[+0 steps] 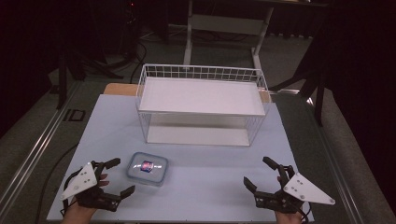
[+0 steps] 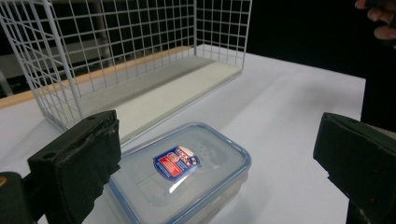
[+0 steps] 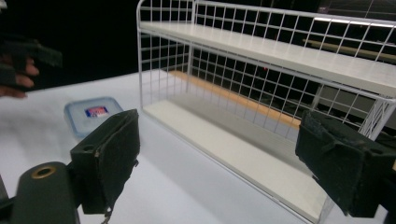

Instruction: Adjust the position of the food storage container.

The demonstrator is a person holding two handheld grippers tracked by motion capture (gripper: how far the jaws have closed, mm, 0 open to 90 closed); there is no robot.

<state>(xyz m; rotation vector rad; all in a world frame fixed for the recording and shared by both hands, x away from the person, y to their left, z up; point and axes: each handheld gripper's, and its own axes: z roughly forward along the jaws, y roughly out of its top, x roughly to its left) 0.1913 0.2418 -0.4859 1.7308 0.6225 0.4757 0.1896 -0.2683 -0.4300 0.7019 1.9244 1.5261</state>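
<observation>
A clear lidded plastic container [image 1: 147, 168] with a blue rim and a red-and-blue label lies flat on the pale table [image 1: 210, 191], at the front left. My left gripper [image 1: 122, 176] stands open just left of it, jaws wide and nothing between them. In the left gripper view the container [image 2: 180, 172] sits low between the spread jaws of the left gripper [image 2: 217, 158], untouched. My right gripper [image 1: 257, 171] is open at the front right, well apart from the container [image 3: 91, 116]; in its own view the right gripper [image 3: 224, 158] faces the rack with empty jaws.
A white wire rack [image 1: 201, 72] with an upper and a lower shelf board stands at the middle back of the table, its open side toward me. The rack [image 2: 93, 56] rises right behind the container. Table legs and cables lie on the dark floor beyond.
</observation>
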